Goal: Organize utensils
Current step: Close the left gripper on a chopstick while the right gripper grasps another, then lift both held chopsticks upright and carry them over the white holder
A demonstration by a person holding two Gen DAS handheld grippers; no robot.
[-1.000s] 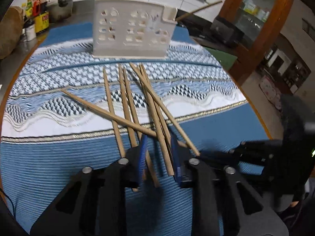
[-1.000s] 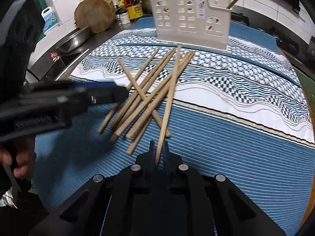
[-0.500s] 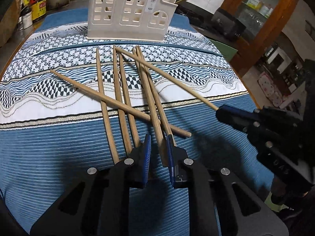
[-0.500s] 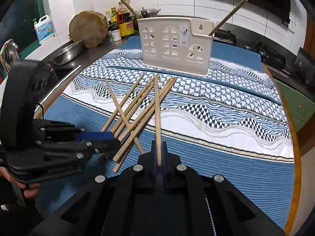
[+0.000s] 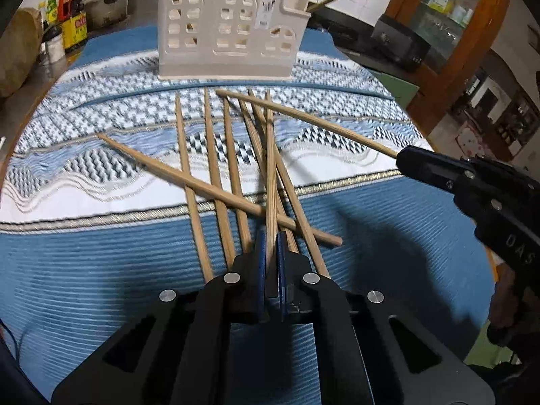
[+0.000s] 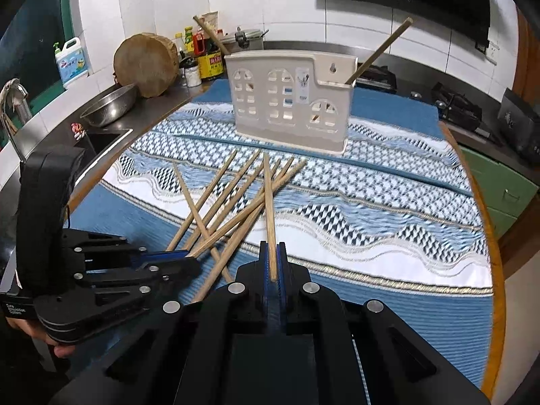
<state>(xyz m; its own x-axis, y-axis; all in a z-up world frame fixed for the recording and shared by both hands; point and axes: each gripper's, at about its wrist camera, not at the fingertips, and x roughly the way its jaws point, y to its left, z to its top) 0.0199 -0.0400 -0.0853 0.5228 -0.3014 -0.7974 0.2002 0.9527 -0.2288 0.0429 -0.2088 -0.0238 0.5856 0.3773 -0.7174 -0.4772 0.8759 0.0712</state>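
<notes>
Gripping slim round wooden chopsticks (image 5: 270,168): left gripper (image 5: 270,256), right gripper (image 6: 272,263).

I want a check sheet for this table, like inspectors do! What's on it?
Surface: blue and white patterned cloth.
Job's things: loose chopsticks crisscrossed in a pile on the cloth; white holder standing behind, one chopstick leaning in its right slot.
Clutter: metal bowl, wooden block, bottles on the counter.
Grippers: left tongs and right tongs each clamp one chopstick.
Cables: thin blue wire by the left handle.
Surroundings: tiled wall, sink, stove.
</notes>
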